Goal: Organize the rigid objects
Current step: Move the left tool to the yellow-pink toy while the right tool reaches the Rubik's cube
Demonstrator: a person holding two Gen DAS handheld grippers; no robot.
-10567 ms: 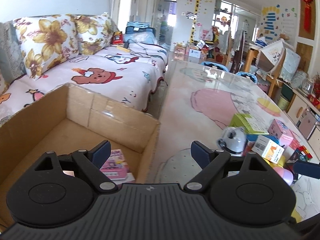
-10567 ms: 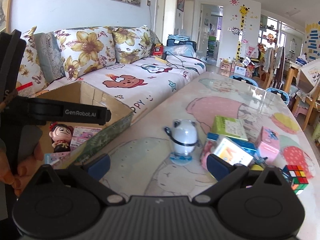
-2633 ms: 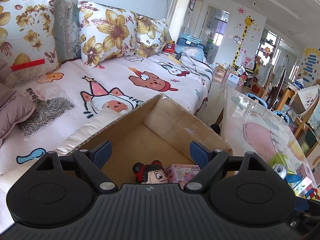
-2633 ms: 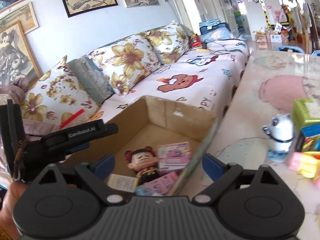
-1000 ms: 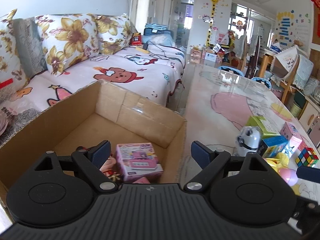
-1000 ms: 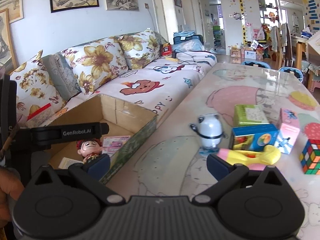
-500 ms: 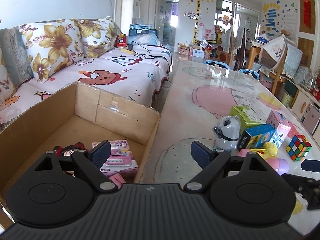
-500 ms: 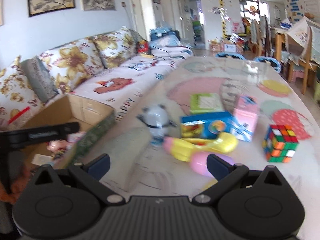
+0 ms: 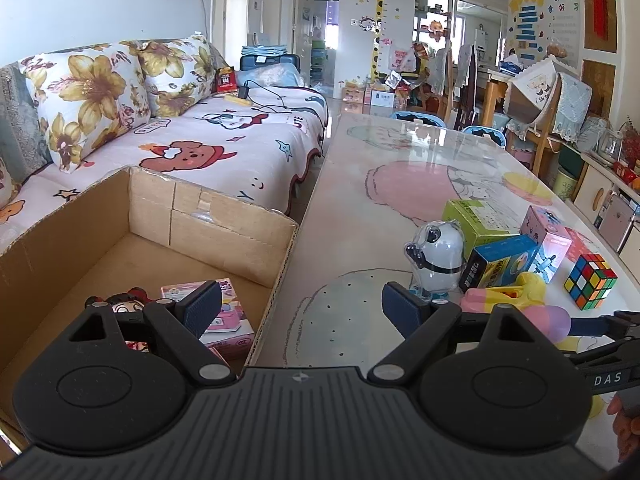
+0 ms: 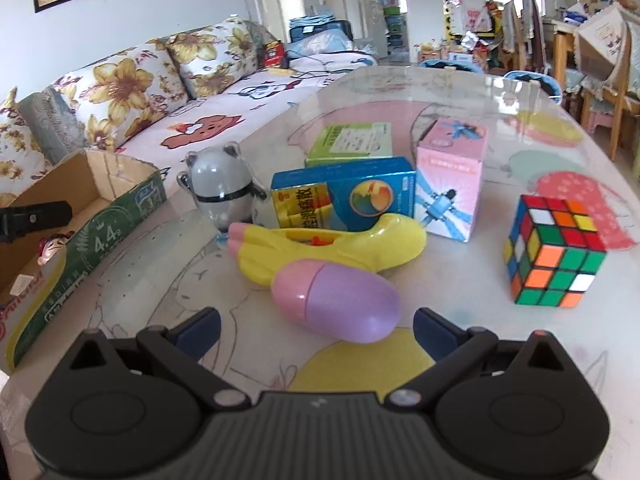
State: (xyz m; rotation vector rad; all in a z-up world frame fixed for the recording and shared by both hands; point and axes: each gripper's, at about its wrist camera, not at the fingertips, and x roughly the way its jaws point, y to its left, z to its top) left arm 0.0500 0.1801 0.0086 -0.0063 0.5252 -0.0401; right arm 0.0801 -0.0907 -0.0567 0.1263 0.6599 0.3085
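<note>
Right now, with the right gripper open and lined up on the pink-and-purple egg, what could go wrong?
1. The egg is smooth and rounded, so the right gripper could squeeze it out sideways.
2. It lies against the yellow toy; a nudge may push that into the blue box and panda.
3. The Rubik's cube sits just right of the gripper's path.

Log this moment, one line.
right tongs: open, empty, facing pink-purple egg | left tongs: open, empty, by cardboard box | egg: on table

Glossy plastic egg (image 10: pixel 335 299) on a glass-smooth table (image 10: pixel 500 344); matt corrugated cardboard box (image 9: pixel 224 232).
</note>
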